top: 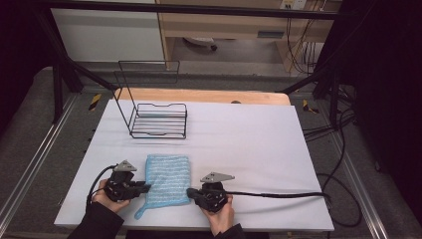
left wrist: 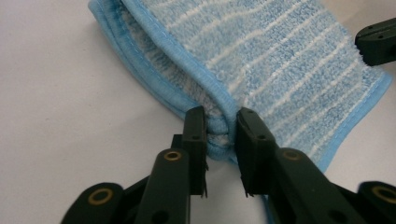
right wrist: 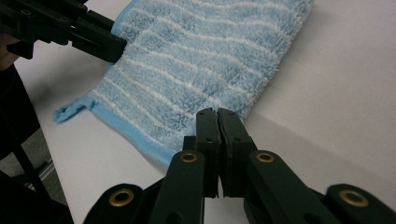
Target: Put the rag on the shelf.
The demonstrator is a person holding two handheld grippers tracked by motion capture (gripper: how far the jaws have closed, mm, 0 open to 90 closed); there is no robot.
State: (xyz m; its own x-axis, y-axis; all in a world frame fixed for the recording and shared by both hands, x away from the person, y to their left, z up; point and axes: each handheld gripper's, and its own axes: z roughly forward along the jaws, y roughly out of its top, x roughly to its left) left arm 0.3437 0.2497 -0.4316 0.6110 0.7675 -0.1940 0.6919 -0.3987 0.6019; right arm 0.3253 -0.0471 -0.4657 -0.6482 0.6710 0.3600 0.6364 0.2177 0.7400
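A folded blue towel [top: 168, 175] with white stripes lies near the front of the white table [top: 249, 144]. My left gripper [top: 147, 187] is at its left edge. In the left gripper view [left wrist: 219, 129] the jaws are shut on the towel's [left wrist: 289, 60] thick folded hem. My right gripper [top: 189, 192] is at the lower right edge. In the right gripper view [right wrist: 217, 114] its jaws are pressed together, tips against the towel's [right wrist: 201, 51] fluffy border with no cloth showing between them. A small loop tab [right wrist: 70, 111] sticks out from one near corner.
A black wire rack [top: 159, 121] with a tall back frame stands at the table's back left. The right gripper's cable [top: 283, 194] runs right across the table. The table's front edge is just below both hands.
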